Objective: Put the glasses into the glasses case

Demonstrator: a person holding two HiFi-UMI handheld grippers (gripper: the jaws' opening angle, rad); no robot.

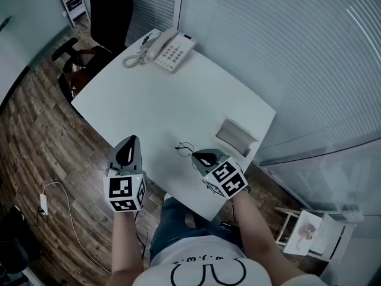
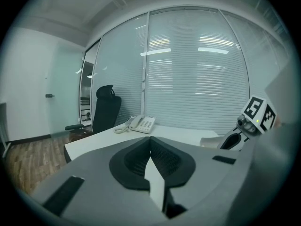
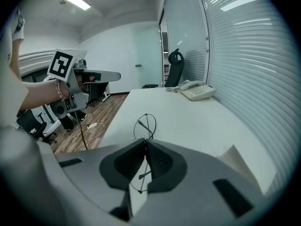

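The right gripper [image 3: 145, 142] had its jaws pinched on the wire-rimmed glasses [image 3: 145, 125], one lens jutting past the tips over the white table [image 1: 161, 100]. The grey glasses case [image 1: 236, 137] lay open just beside.

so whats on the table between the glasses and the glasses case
Nothing. The head view shows only bare white table between the glasses, pinched in the right gripper, and the open glasses case.
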